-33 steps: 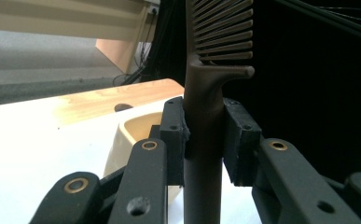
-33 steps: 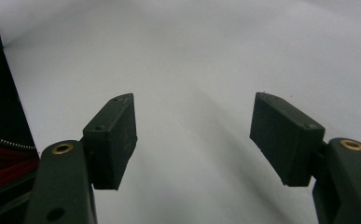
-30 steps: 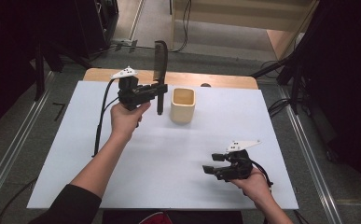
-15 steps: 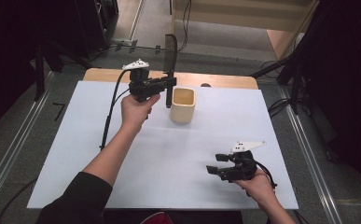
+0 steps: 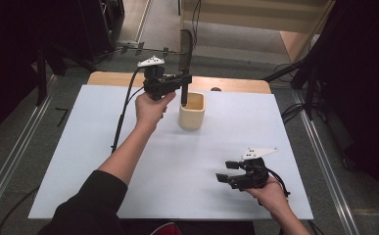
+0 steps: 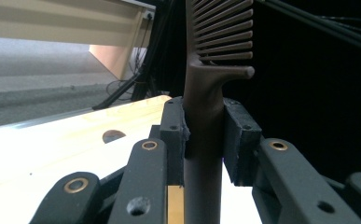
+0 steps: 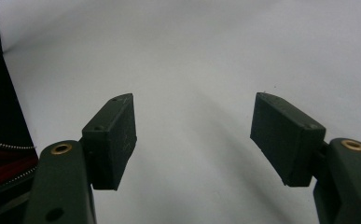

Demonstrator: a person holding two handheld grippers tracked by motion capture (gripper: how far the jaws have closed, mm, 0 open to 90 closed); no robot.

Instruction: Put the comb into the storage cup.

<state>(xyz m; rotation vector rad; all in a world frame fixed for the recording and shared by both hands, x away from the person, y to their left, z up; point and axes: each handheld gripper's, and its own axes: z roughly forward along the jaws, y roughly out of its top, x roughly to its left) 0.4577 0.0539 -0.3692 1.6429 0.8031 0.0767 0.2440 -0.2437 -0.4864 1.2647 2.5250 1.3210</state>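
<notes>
White tabletop [image 5: 128, 161] is seen beneath both grippers. Clamped upright in the left gripper [image 5: 183, 81], the comb [image 5: 185, 46] has been carried rightward, its handle now over the cup [image 5: 192, 111]. Unmoved, the right gripper [image 5: 225, 172] is held open and empty

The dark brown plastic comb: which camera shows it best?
The left gripper view: the dark brown plastic comb stands close up, its teeth and handle clear, clamped upright between the left tool. The high view shows it small above the cream cup.

No text, label, brand, number or sign can be read on anything here, neither near the grippers nor farther off around them.
</notes>
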